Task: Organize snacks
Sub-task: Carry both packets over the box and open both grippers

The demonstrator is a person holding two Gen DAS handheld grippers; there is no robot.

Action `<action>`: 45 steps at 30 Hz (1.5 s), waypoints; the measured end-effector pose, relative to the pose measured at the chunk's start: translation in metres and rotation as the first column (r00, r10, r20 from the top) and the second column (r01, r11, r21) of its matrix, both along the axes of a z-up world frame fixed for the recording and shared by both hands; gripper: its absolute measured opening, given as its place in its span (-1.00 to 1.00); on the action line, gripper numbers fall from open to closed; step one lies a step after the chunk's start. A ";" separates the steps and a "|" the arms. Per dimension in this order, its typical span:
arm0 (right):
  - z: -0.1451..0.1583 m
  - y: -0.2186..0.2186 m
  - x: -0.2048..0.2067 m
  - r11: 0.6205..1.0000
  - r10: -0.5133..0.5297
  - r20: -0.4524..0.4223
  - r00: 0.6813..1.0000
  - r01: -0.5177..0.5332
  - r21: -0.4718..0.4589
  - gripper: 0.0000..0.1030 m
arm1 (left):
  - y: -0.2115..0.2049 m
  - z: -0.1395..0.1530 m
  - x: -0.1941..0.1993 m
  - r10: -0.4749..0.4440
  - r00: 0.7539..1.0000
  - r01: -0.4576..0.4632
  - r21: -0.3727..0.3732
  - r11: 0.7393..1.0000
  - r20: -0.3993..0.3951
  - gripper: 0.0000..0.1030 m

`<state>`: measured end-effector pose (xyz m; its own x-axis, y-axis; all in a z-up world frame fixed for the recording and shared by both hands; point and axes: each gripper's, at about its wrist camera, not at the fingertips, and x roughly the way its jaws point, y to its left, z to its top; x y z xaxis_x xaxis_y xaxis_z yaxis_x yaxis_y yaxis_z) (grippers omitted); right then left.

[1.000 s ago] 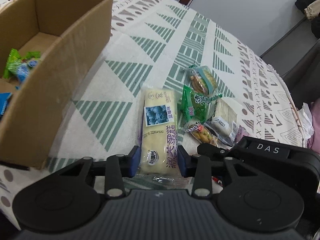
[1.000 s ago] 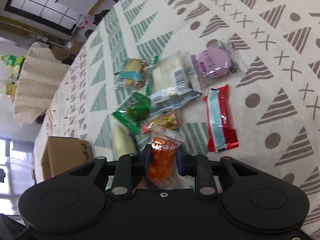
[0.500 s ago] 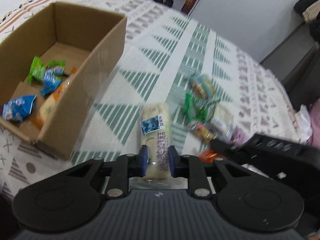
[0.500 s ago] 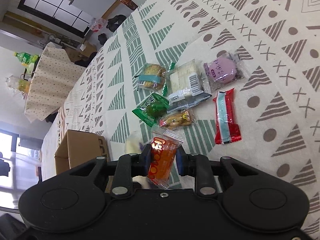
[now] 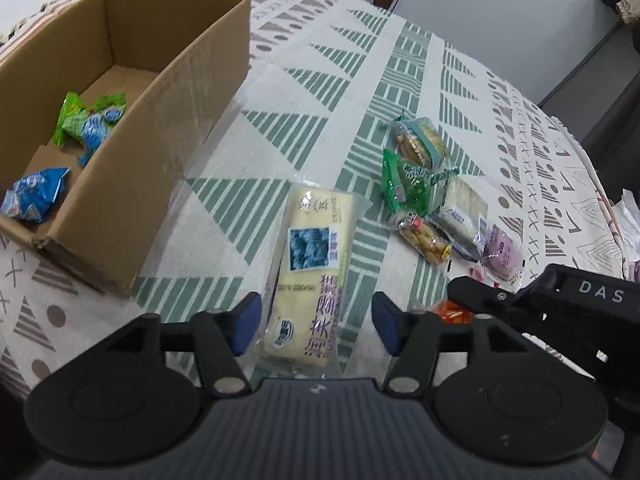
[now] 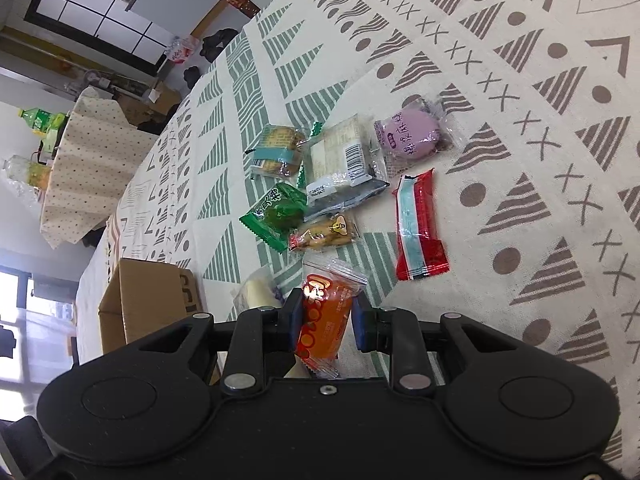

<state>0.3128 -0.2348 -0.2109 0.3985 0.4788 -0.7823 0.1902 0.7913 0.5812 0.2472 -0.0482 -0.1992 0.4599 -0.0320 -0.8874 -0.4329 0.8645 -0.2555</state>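
My left tool is spread wide, its blue pads standing apart on either side of a long pale yellow cake packet that lies on the patterned cloth of the worktop; neither pad touches the wrapper. To the left of it sits an open cardboard box, with a green-and-blue sweet wrapper and a blue packet lying inside.

My right tool is pinching an orange snack packet between its pads, the clear crimped end of the wrapper sticking out beyond them.

Beyond that, the loose snacks lie in a cluster on the cloth: a green packet, a small biscuit packet just beside it, a pale packet with a barcode, a teal-banded cracker packet at the far left, and a round purple cake at the far right. A red-and-blue wafer bar lies slightly apart on the right.
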 end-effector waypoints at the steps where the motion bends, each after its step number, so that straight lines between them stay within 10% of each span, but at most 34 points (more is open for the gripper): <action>1: -0.001 0.000 0.001 1.000 0.000 -0.003 1.000 0.000 0.001 -0.51 | -0.001 -0.002 0.002 -0.001 1.000 0.001 0.005 1.000 -0.003 0.19; 12: -0.011 0.007 0.011 1.000 0.009 -0.028 1.000 -0.009 -0.007 -0.51 | 0.004 -0.024 0.013 0.020 0.999 -0.018 0.036 0.999 -0.043 0.17; 20: -0.008 0.008 0.010 1.000 0.009 -0.007 1.000 -0.008 0.012 -0.51 | 0.011 -0.019 0.016 0.022 0.999 -0.020 0.044 0.999 -0.043 -0.39; 45: 0.057 0.045 -0.017 0.978 0.093 0.227 0.970 -0.132 0.163 -0.51 | 0.036 0.090 -0.031 0.050 0.981 -0.063 0.066 0.996 0.189 -0.42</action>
<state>0.2960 -0.1897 -0.1543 0.4850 0.6518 -0.5831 -0.0398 0.6825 0.7298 0.2159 -0.0117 -0.1096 0.6172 0.0588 -0.7846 -0.4318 0.8589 -0.2753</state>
